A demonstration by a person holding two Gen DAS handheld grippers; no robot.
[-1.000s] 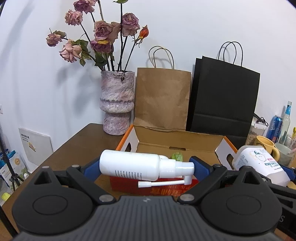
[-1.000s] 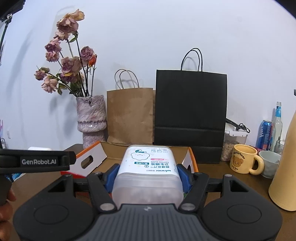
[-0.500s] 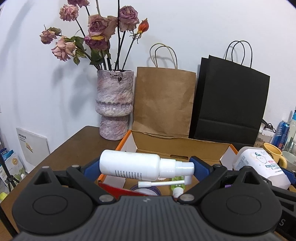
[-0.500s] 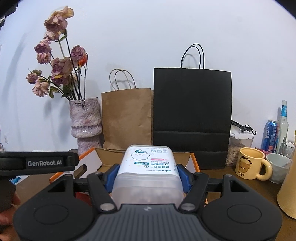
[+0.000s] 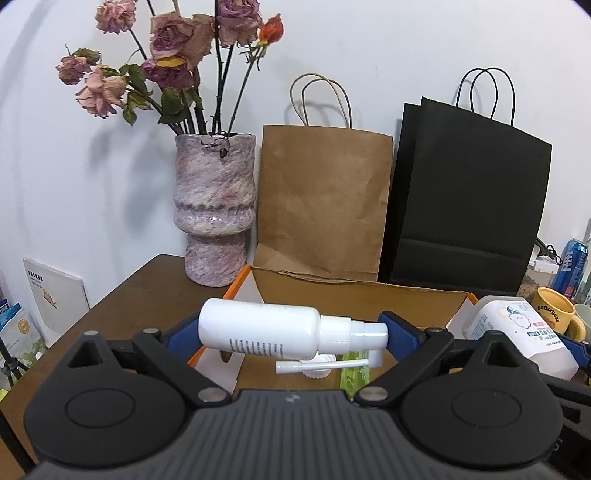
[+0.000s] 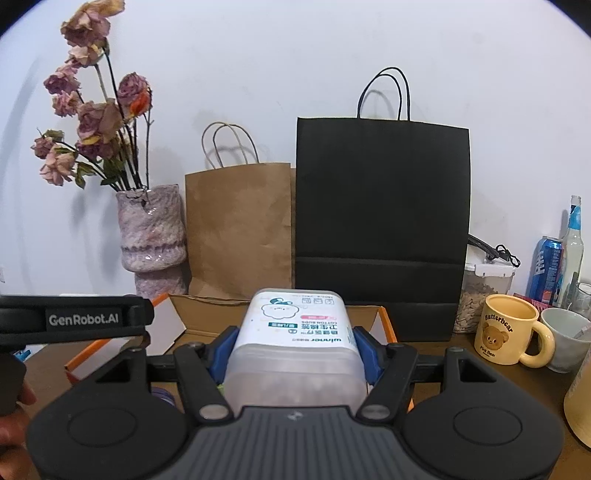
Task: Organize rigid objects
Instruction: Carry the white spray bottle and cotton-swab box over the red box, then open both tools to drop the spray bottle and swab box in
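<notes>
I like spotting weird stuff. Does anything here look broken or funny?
Nothing is broken or spilled. The roses in the pink vase are dried and drooping. The white spray bottle lies sideways in the left gripper, over the open cardboard box.

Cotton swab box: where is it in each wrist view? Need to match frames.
Left wrist: cotton swab box at right edge, beyond the left gripper, beside the yellow mug.
Right wrist: bottom centre, clamped between the right gripper's blue pads.
Shared landmark: black paper bag against the wall.
</notes>
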